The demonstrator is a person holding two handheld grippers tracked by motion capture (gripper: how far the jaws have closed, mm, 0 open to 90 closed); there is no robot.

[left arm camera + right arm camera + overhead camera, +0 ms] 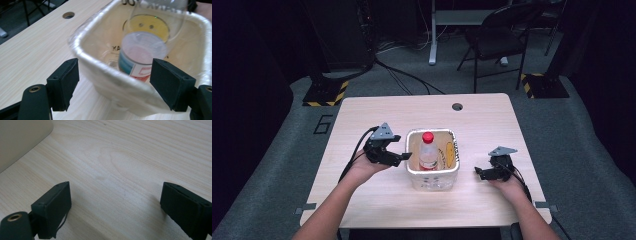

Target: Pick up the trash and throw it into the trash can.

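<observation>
left tongs (113,82) apart, straddling tub (105,72) rim, not clamped; bottle (428,151) inside; right tongs (115,207) apart over table (125,157).

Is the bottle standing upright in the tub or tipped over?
Upright: the bottle stands inside the white tub, its red cap on top, pointing up.

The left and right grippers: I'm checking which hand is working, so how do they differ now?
The left gripper has its jaws astride the wall of the white plastic tub, which holds a clear red-capped bottle; the right gripper has bare wooden table between its jaws. The left is at the tub's rim; the right rests apart from it. Both stand open, gripping nothing.
</observation>
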